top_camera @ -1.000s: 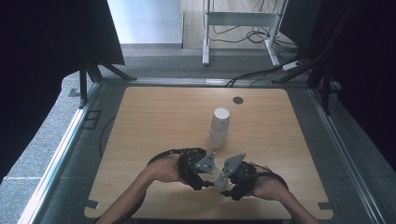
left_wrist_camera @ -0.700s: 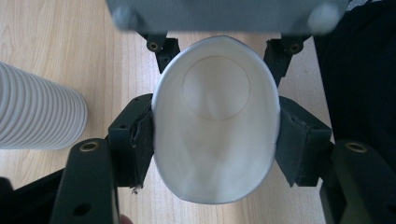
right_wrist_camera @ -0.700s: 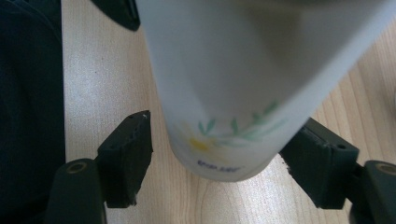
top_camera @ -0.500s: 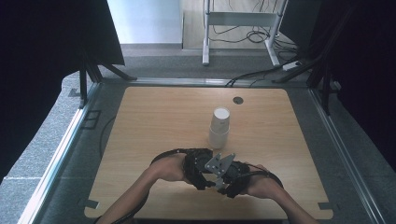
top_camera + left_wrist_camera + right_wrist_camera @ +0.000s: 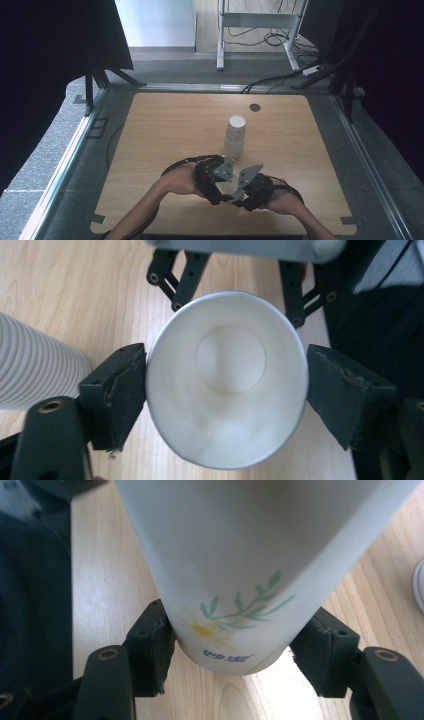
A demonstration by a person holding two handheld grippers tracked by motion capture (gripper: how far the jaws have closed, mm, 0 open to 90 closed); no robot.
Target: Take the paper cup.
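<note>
A white paper cup (image 5: 225, 380) with a daisy print (image 5: 220, 625) is held between both grippers near the table's front middle (image 5: 227, 189). My right gripper (image 5: 232, 650) is shut on the cup's base, one pad on each side. My left gripper (image 5: 226, 390) looks into the cup's mouth. Its jaws have just been opening and now stand at either side of the rim without squeezing it. In the high view the left gripper (image 5: 217, 182) and the right gripper (image 5: 247, 190) face each other closely.
A stack of white ribbed paper cups (image 5: 235, 134) stands upright just beyond the grippers, also at the left (image 5: 35, 370). A small dark round spot (image 5: 255, 107) marks the far part of the wooden table (image 5: 150, 130). Metal rails edge both sides.
Both hands stay at the same spot at the table's front. The grey plates on the grippers drew together half a second ago and now stand slightly apart again.
</note>
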